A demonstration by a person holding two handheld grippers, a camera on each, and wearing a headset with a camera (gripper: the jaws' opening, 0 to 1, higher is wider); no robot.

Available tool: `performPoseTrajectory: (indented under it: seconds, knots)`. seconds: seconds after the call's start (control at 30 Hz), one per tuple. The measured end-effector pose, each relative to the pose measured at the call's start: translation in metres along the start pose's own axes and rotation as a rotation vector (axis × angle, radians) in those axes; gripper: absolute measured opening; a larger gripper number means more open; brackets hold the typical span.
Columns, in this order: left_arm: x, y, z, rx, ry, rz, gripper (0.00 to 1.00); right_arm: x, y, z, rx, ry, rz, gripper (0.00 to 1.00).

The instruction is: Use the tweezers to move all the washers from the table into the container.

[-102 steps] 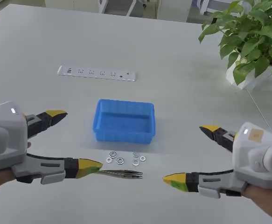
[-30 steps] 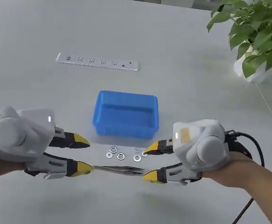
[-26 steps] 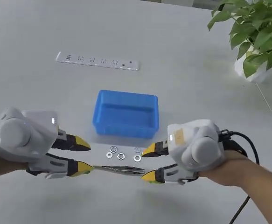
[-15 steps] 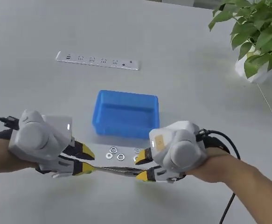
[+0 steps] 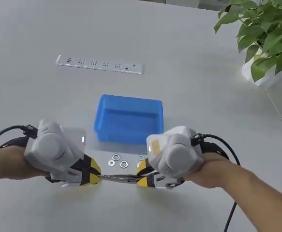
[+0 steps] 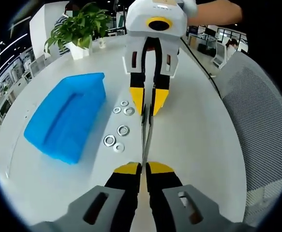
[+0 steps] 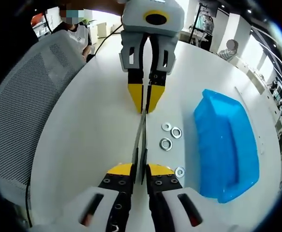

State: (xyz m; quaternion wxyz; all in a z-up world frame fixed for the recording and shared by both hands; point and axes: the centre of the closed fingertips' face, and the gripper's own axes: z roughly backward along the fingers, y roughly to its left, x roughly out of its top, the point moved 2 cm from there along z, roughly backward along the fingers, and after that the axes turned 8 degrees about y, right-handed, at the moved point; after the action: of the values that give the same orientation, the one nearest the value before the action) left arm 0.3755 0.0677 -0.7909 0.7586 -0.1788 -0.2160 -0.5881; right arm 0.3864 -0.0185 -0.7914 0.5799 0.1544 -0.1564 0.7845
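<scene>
1. The left gripper point(image 5: 93, 173) has its jaws pressed together on the 9 o'clock end of the tweezers point(image 5: 119, 178).
2. The right gripper point(image 5: 141, 175) pinches the tweezers' 3 o'clock end.
3. The washers point(image 5: 117, 160) lie loose on the white table point(image 5: 203, 96), just at 12 o'clock of the tweezers.
4. The blue container point(image 5: 128, 121) sits farther toward 12 o'clock, just beyond the washers.

Bright, even light from overhead falls on the pale table point(image 5: 203, 82), with no glare and just faint, soft shadows at the foot of the bin point(image 5: 129, 118). The head view is sharp. Both gripper views bow strongly toward their edges, where the room smears.
</scene>
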Motion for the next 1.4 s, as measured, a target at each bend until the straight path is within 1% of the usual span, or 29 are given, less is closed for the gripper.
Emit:
performPoseTrajectory:
  seconds: [0.1, 0.23, 0.3, 0.37, 0.4, 0.43, 0.5, 0.53, 0.63, 0.67, 0.9, 1.0, 1.1, 1.17, 1.27, 1.4]
  knots:
    - [0.0, 0.003, -0.001, -0.001, -0.008, -0.003, 0.07, 0.0, 0.0, -0.001, 0.003, -0.004, -0.004, 0.12]
    - [0.0, 0.003, -0.002, -0.01, -0.012, -0.011, 0.06, 0.0, 0.0, 0.0, 0.005, -0.007, -0.009, 0.11]
    - [0.002, -0.002, 0.0, -0.02, -0.009, -0.01, 0.06, 0.0, 0.001, 0.0, 0.006, -0.006, -0.011, 0.11]
    - [0.001, -0.002, -0.001, -0.019, -0.003, -0.026, 0.06, 0.001, 0.001, 0.0, 0.005, -0.006, -0.013, 0.11]
    - [0.003, -0.005, 0.001, -0.023, 0.0, -0.026, 0.06, 0.001, 0.001, 0.0, 0.005, -0.007, -0.015, 0.11]
    - [0.003, -0.006, 0.001, -0.023, 0.0, -0.029, 0.05, 0.001, 0.001, 0.0, 0.006, -0.008, -0.018, 0.11]
    - [0.003, -0.006, 0.003, -0.025, 0.002, -0.029, 0.05, 0.001, 0.001, -0.001, 0.006, -0.01, -0.02, 0.11]
    - [0.003, -0.007, 0.005, -0.035, 0.002, -0.02, 0.05, 0.001, 0.002, -0.001, 0.007, -0.01, -0.023, 0.11]
    - [0.004, -0.006, 0.012, -0.034, -0.001, -0.015, 0.05, 0.002, 0.003, -0.001, 0.012, -0.011, -0.024, 0.11]
    - [0.007, -0.009, 0.016, -0.03, -0.002, -0.016, 0.05, 0.004, 0.004, -0.001, 0.013, -0.014, -0.026, 0.11]
    - [0.015, -0.013, 0.029, -0.028, -0.001, -0.042, 0.05, 0.011, 0.008, -0.001, 0.019, -0.027, -0.023, 0.12]
    - [0.016, -0.013, 0.033, -0.02, 0.02, -0.066, 0.05, 0.015, 0.009, -0.001, 0.021, -0.039, -0.021, 0.13]
    - [0.02, -0.013, 0.037, -0.016, 0.021, -0.074, 0.05, 0.017, 0.009, -0.001, 0.023, -0.042, -0.018, 0.13]
    - [0.024, -0.013, 0.039, -0.016, 0.018, -0.075, 0.05, 0.018, 0.009, -0.001, 0.023, -0.044, -0.018, 0.14]
    - [0.033, -0.014, 0.045, -0.013, 0.002, -0.079, 0.05, 0.021, 0.009, 0.0, 0.02, -0.053, -0.02, 0.14]
    - [0.044, -0.015, 0.05, -0.007, -0.011, -0.089, 0.05, 0.023, 0.009, 0.003, 0.014, -0.059, -0.025, 0.14]
